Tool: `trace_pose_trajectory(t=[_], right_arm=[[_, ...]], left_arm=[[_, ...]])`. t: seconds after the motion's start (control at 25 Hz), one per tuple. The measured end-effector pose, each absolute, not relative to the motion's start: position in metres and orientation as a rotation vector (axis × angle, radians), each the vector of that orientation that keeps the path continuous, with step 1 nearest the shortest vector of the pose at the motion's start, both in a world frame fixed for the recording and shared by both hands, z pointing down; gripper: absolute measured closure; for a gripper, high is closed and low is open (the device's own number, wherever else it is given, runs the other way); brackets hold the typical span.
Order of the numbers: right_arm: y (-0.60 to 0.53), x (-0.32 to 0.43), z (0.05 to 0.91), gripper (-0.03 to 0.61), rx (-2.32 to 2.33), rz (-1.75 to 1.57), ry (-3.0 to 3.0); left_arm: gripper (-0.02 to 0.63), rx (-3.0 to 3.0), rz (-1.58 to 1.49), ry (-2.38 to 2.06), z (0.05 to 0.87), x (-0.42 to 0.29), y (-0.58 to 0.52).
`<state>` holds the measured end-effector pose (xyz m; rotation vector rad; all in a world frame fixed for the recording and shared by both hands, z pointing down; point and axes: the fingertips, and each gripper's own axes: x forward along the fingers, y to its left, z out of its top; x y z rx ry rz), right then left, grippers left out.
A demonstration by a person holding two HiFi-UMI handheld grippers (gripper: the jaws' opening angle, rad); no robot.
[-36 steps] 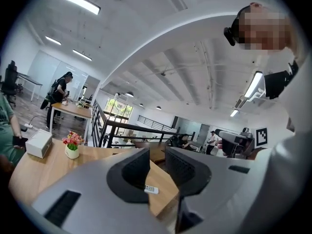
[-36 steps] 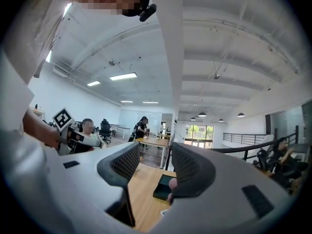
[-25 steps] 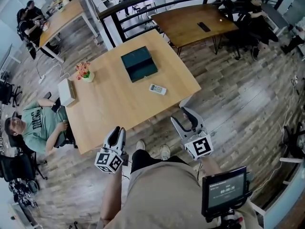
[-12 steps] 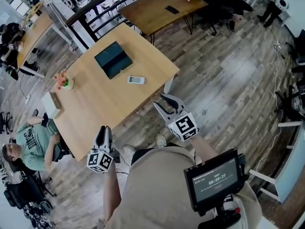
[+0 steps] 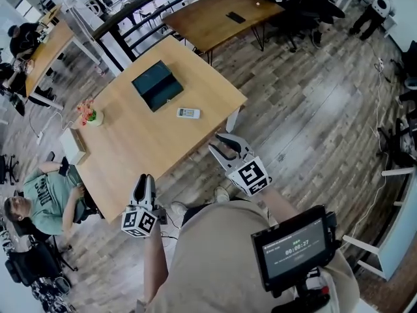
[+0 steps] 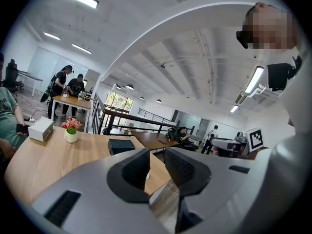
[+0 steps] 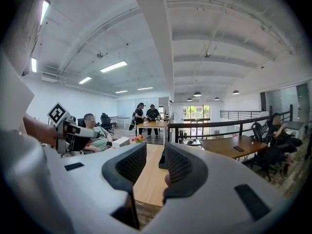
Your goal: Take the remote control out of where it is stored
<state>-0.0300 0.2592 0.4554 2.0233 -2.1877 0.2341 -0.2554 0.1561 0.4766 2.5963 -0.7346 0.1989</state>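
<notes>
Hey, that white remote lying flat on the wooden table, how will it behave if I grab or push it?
The remote looks like a small rigid slab, so it is probably stiff and light. It lies flat on the smooth table, so a push would likely slide it, not roll or tip it.

— How do your grippers stand?
— I hold both low in front of me. Left gripper (image 5: 145, 182): jaws slightly apart, empty. Right gripper (image 5: 228, 144): farther forward, jaws closing on nothing.

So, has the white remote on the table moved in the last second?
No. The remote lies just as far off the corner of the dark box on the table as before; only the view itself has swung.
</notes>
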Motion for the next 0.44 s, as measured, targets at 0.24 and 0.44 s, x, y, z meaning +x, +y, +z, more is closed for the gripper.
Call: trace_pose_trajectory(t=[0.24, 0.44], right_arm=[[0.256, -0.048, 0.447, 0.454, 1.979, 0.199, -2.251], [0.263, -0.056, 0.445, 0.469, 1.971, 0.225, -2.269]], left_arm=[[0.535, 2.564, 0.169, -0.718, 0.478, -0.260, 0.166], [0.535, 2.546, 0.153, -0.695, 0.476, -0.261, 0.181]])
